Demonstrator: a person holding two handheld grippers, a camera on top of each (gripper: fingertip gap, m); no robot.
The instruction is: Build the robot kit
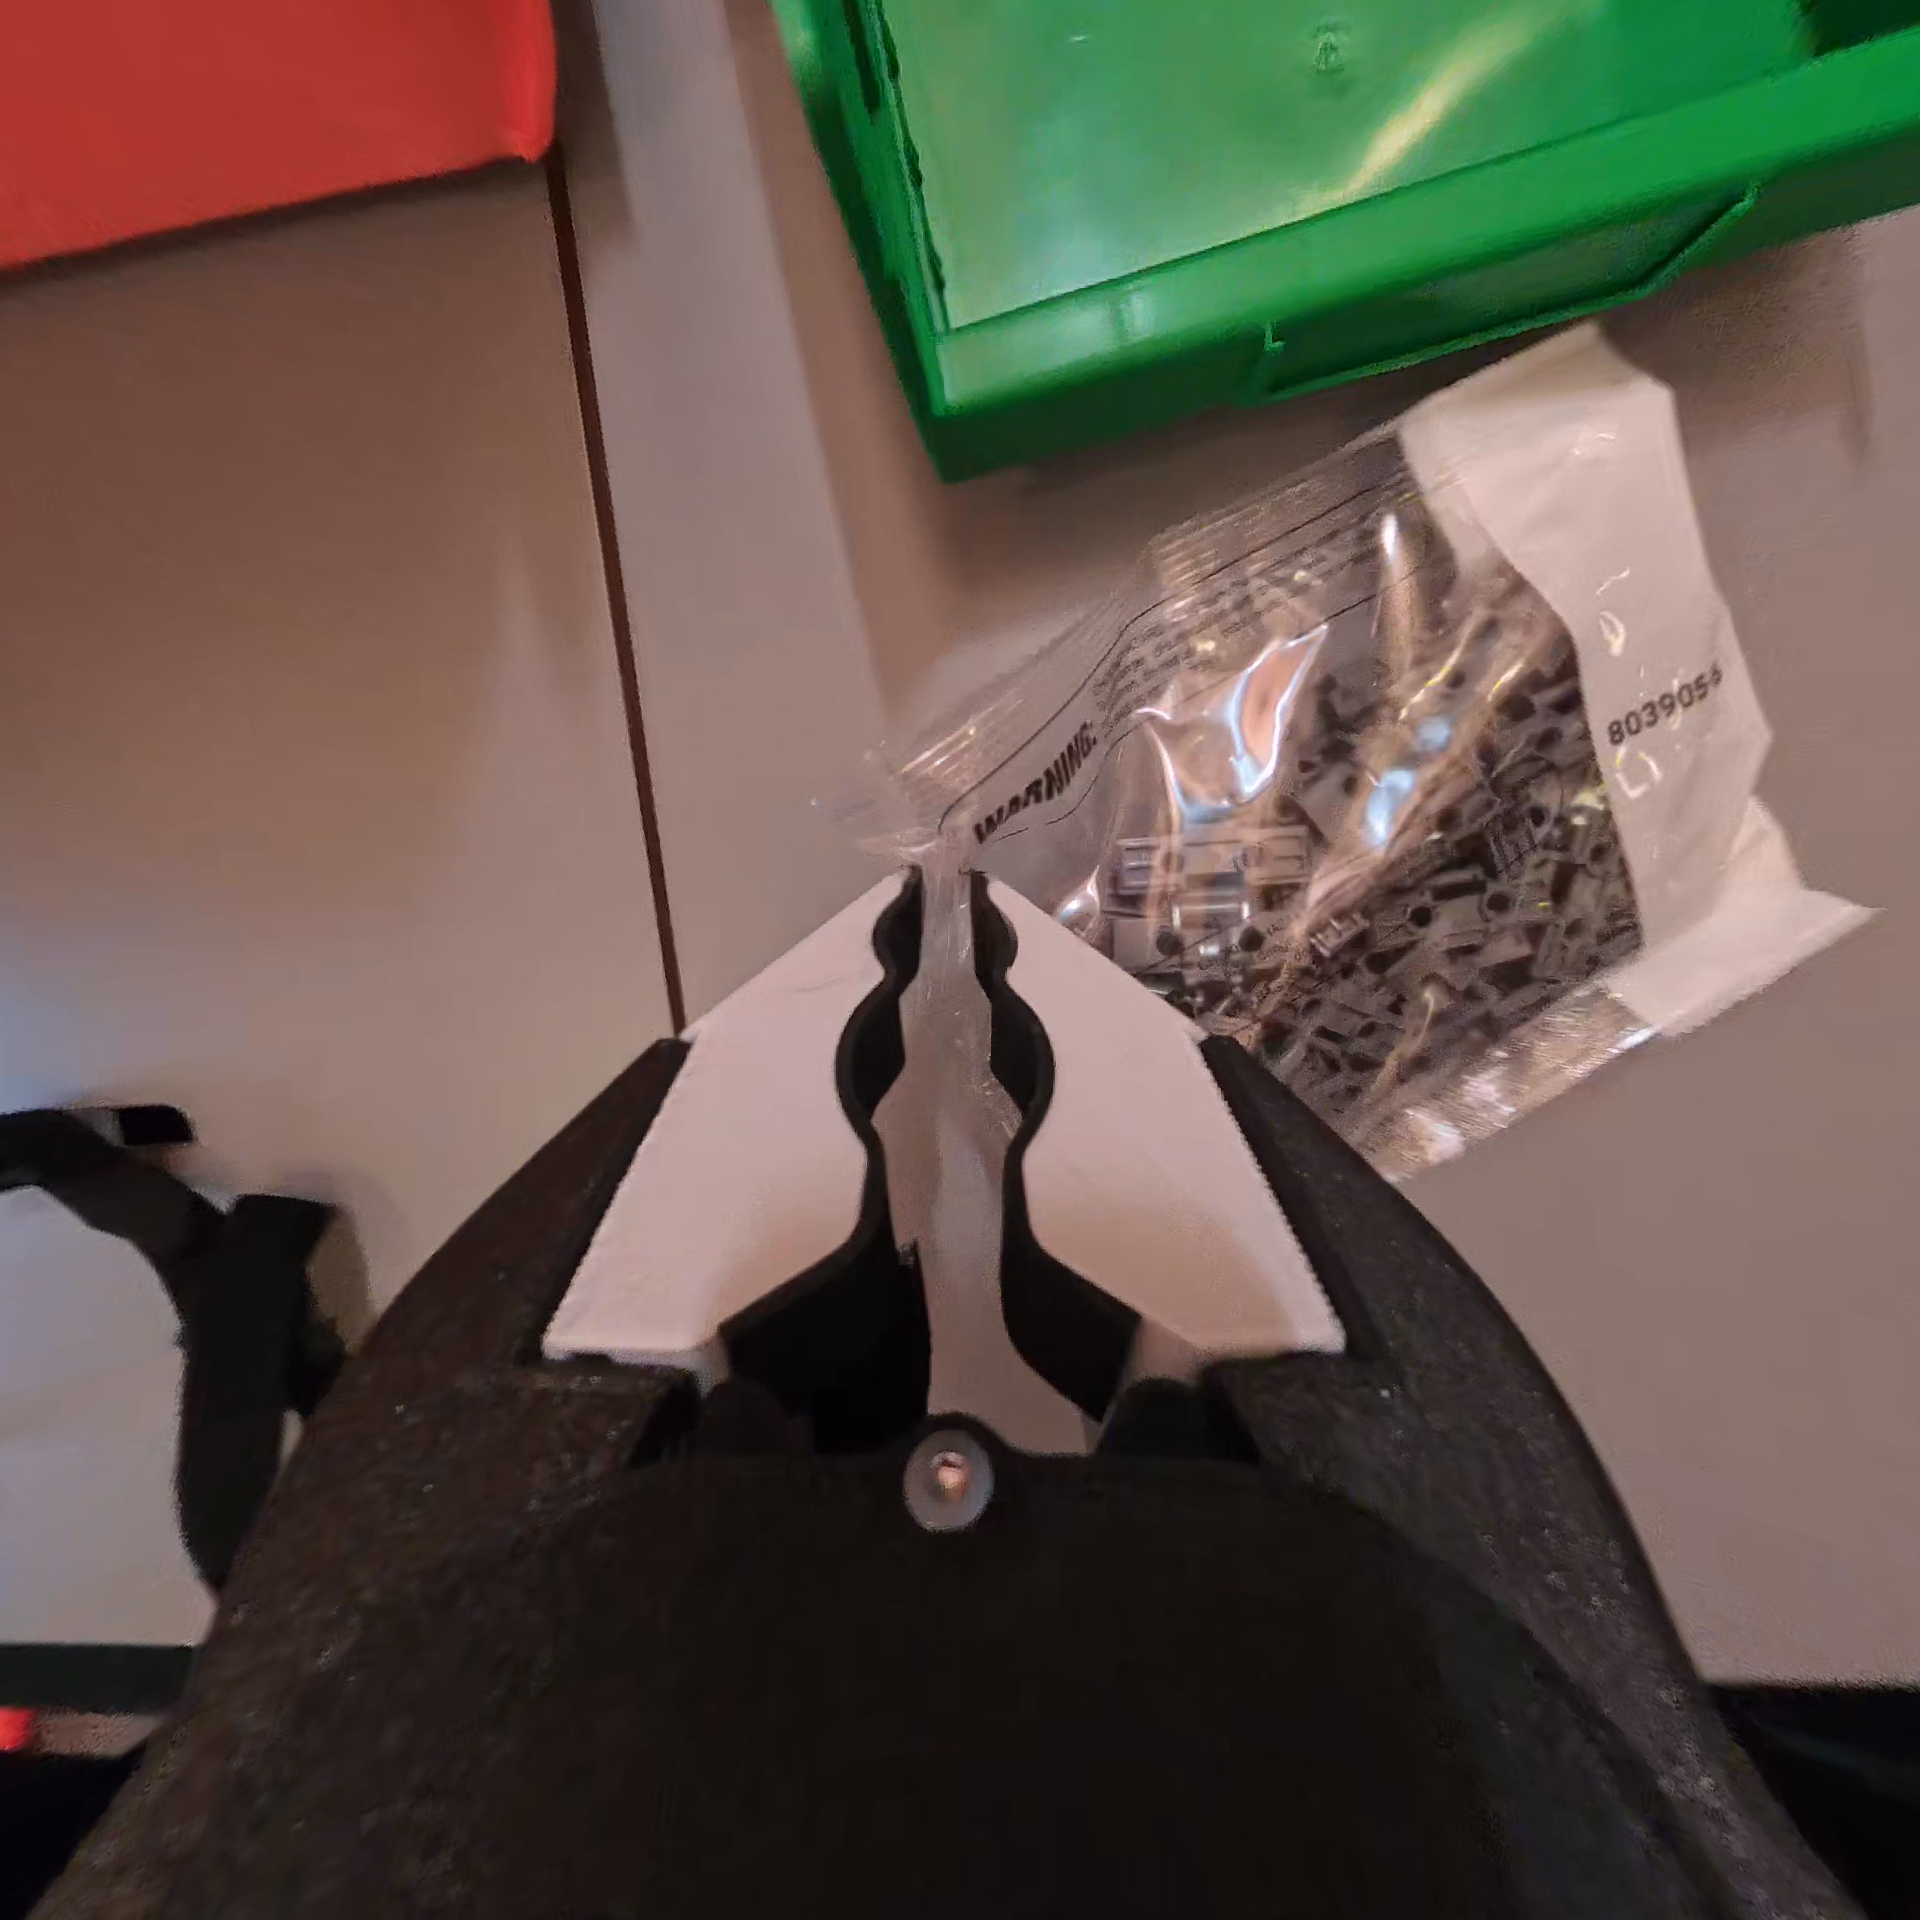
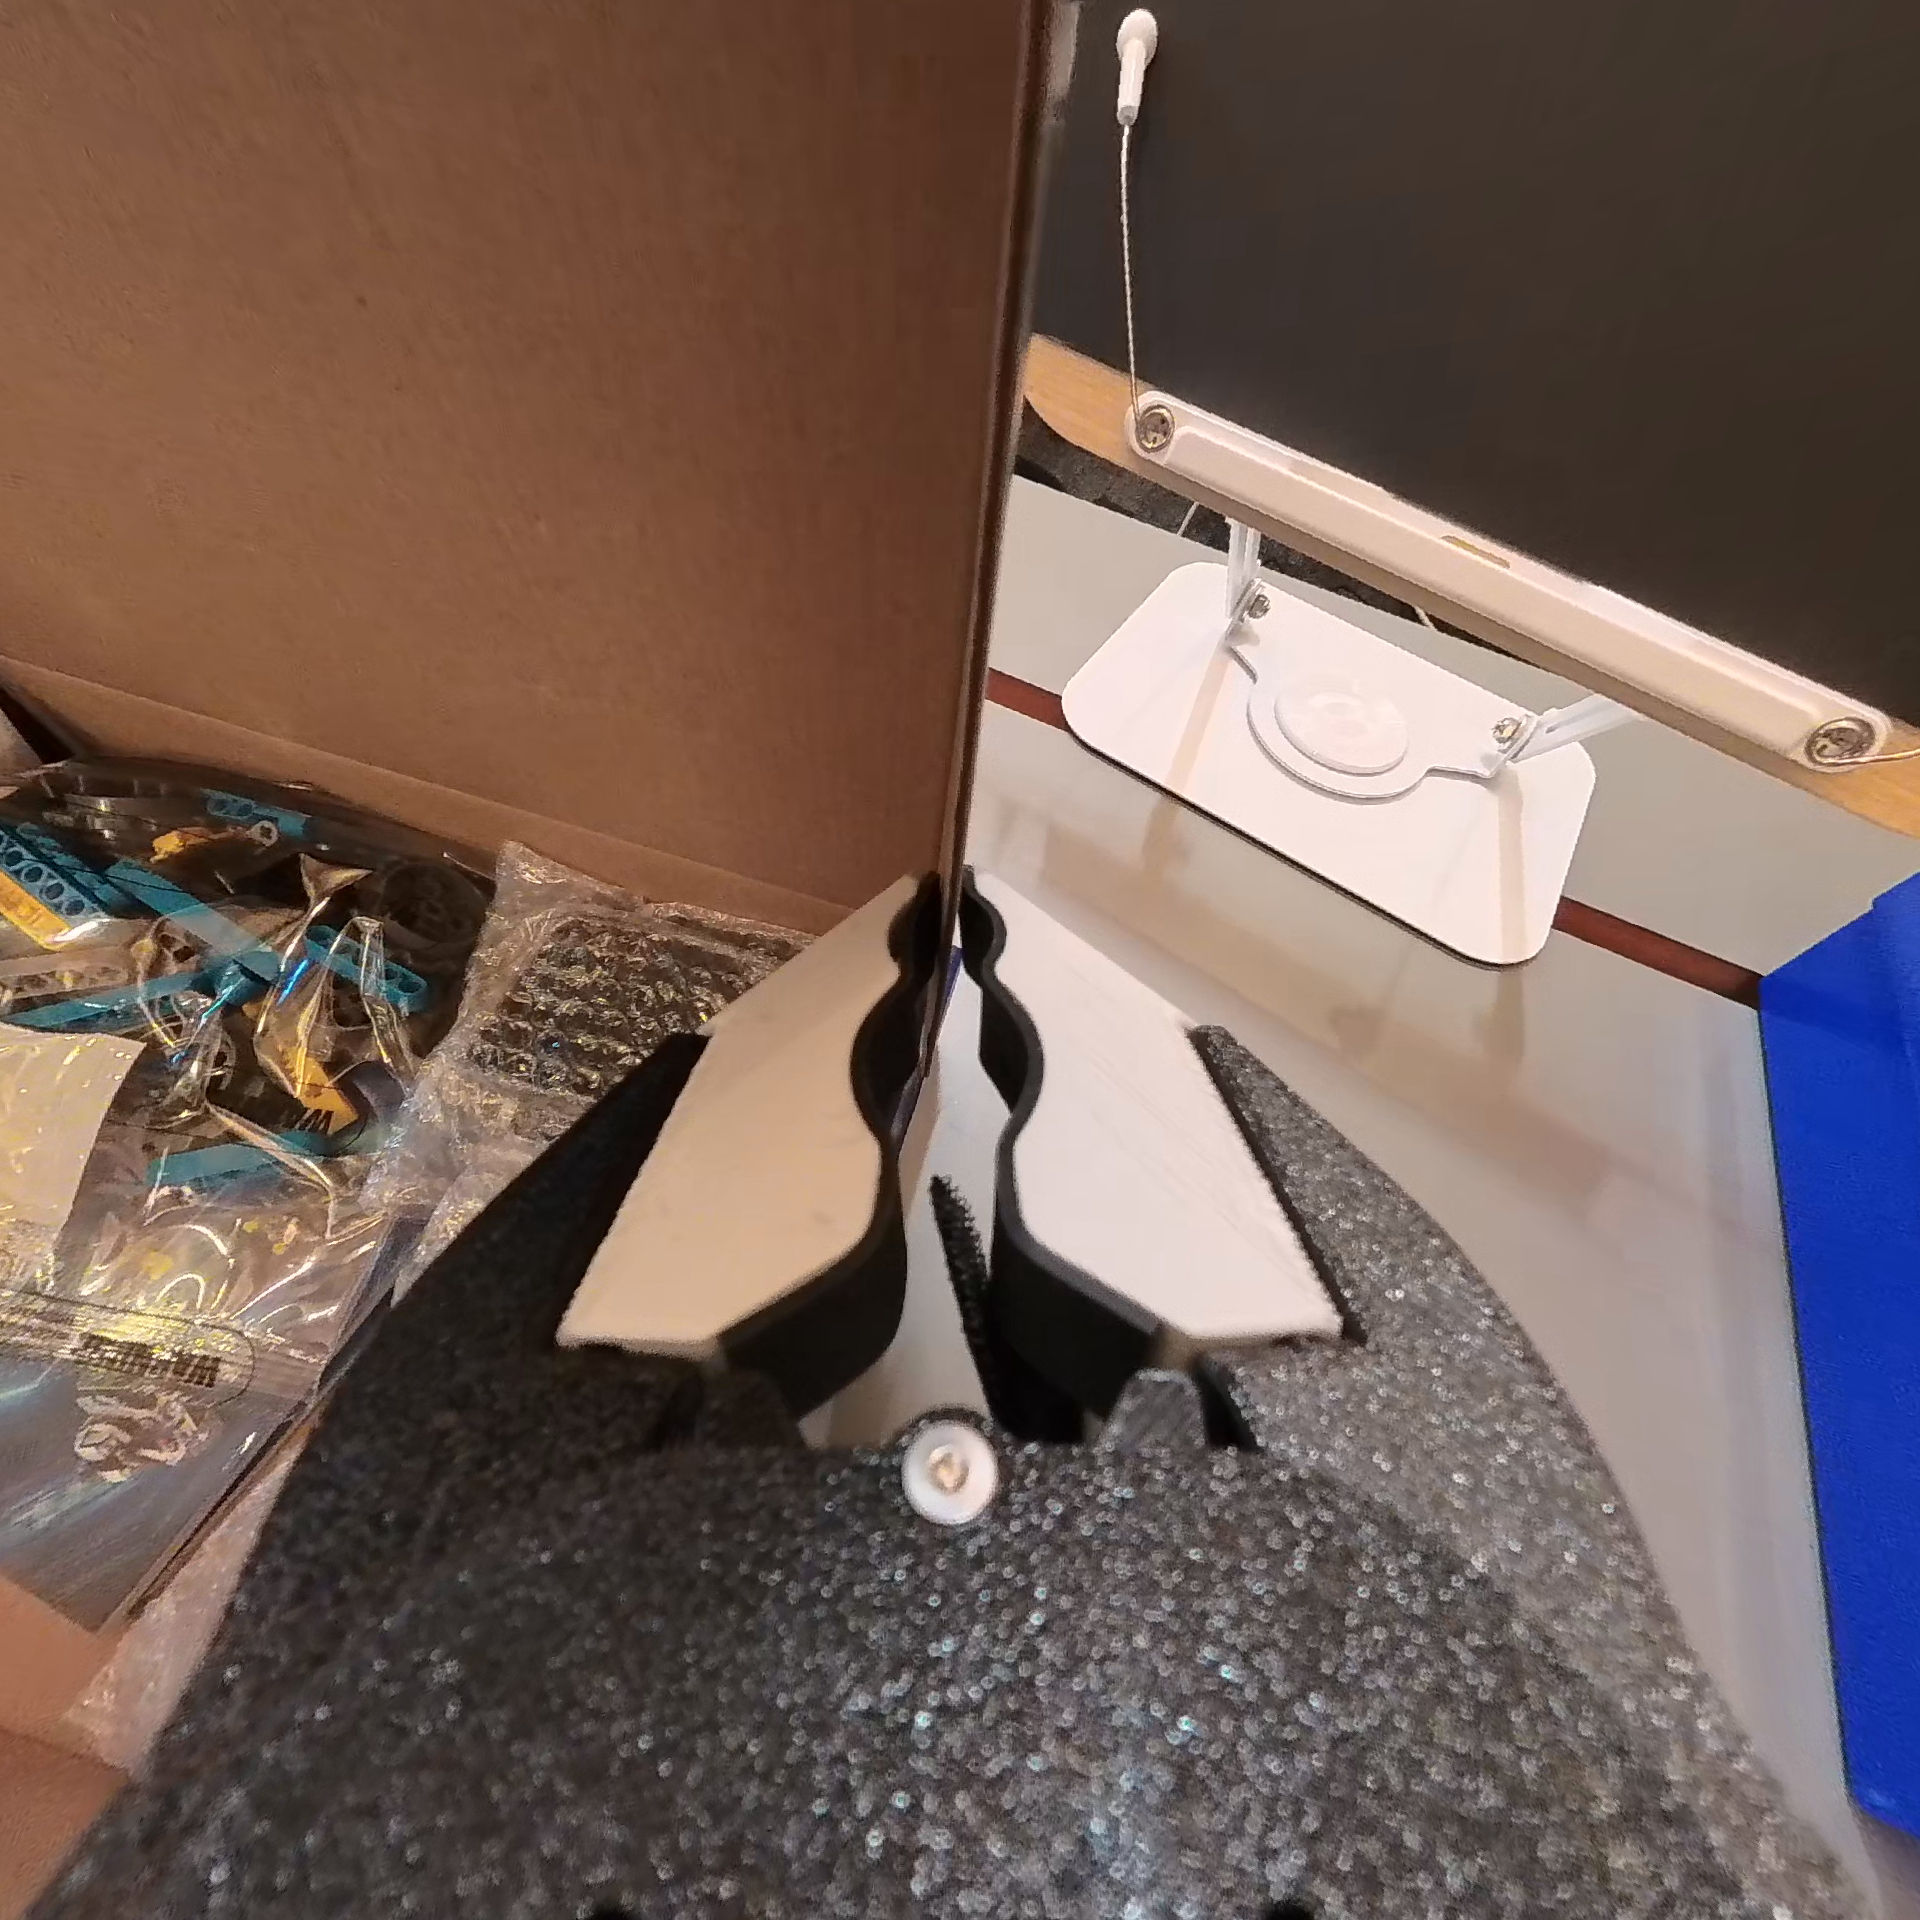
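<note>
My left gripper (image 1: 943,883) is shut on the corner of a clear plastic bag (image 1: 1382,790) full of small grey parts with a white label. The bag hangs out to the right, just below the near corner of a green bin (image 1: 1195,343). My right gripper (image 2: 948,891) is shut on the edge of an upright brown cardboard box flap (image 2: 520,416). Inside the box, at the left, lie clear bags of teal and black parts (image 2: 208,935) and bubble wrap (image 2: 582,956).
A red bin (image 1: 239,104) sits at the top left of the left wrist view on a grey table (image 1: 312,623) with a dark seam. In the right wrist view there are a white stand base (image 2: 1330,748), a dark board (image 2: 1507,260) and a blue bin (image 2: 1849,1247). There is about 65 centimeters between the tips of the two grippers.
</note>
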